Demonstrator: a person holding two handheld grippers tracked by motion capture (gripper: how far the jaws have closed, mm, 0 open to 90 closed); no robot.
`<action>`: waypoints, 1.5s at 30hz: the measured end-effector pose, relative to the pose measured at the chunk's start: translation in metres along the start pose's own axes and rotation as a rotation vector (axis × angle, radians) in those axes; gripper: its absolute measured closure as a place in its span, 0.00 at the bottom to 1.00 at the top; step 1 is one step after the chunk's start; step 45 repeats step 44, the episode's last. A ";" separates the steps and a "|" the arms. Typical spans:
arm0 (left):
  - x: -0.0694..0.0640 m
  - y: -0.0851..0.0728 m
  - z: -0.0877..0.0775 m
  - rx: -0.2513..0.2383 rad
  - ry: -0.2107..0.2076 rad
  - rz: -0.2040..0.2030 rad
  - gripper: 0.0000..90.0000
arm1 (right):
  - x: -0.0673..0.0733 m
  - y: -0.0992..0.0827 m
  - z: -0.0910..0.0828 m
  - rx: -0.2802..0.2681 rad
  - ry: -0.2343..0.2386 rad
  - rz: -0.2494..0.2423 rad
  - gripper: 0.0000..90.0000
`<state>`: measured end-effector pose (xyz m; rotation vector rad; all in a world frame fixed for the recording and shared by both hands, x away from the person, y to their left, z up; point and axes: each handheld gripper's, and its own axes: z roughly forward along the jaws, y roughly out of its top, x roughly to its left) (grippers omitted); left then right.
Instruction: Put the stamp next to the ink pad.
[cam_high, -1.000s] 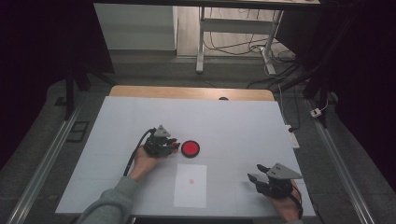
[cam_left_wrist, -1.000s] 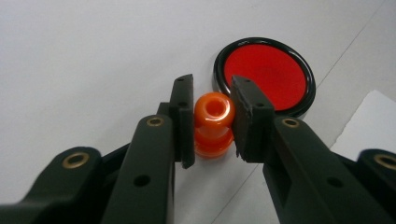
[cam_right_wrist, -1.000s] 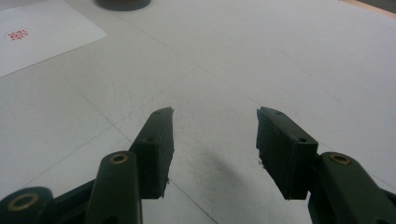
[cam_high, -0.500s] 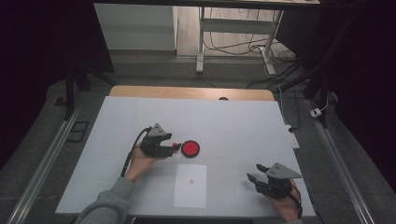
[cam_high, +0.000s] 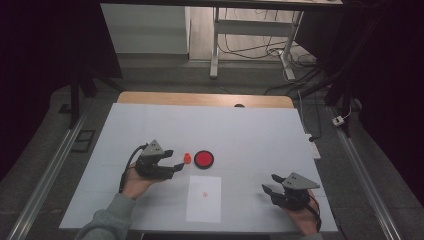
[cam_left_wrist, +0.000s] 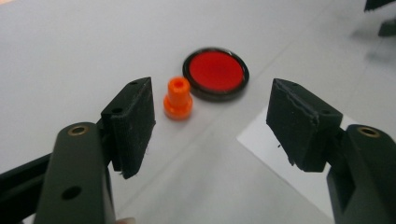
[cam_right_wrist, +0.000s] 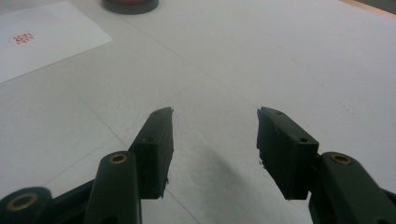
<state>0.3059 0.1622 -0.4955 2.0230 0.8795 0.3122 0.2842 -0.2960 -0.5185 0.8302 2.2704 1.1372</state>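
Note:
A small orange stamp (cam_high: 187, 158) stands upright on the white table, just left of a round red ink pad (cam_high: 203, 159) in a black case. In the left gripper view the orange stamp (cam_left_wrist: 178, 98) and the ink pad (cam_left_wrist: 215, 73) lie beyond the jaws. My left gripper (cam_high: 175, 160) is open; its jaws have just been opening, with nothing between them, and it sits a little left of the stamp. My right gripper (cam_high: 270, 184) rests open near the front right, its jaws (cam_right_wrist: 212, 149) empty. A white paper sheet (cam_high: 204, 198) with a small red mark lies at the front centre.
The white table (cam_high: 250, 130) has a wooden strip along its far edge. Beyond it are table legs and cables on the floor. Metal rails run along both sides. A white adapter lies at the right edge.
The left gripper has let go of the orange stamp beside the ink pad, opened, and drawn back to the left. The right gripper has kept still.

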 end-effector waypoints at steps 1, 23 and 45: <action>-0.002 -0.003 -0.003 0.001 0.008 0.004 0.36 | -0.001 0.000 0.001 -0.004 0.011 0.005 0.50; -0.009 -0.071 -0.059 0.003 0.086 -0.037 0.37 | -0.008 0.000 0.000 -0.009 0.019 -0.011 0.50; -0.005 -0.074 -0.056 0.012 0.069 -0.036 0.37 | -0.006 0.003 -0.001 -0.028 0.019 -0.042 0.50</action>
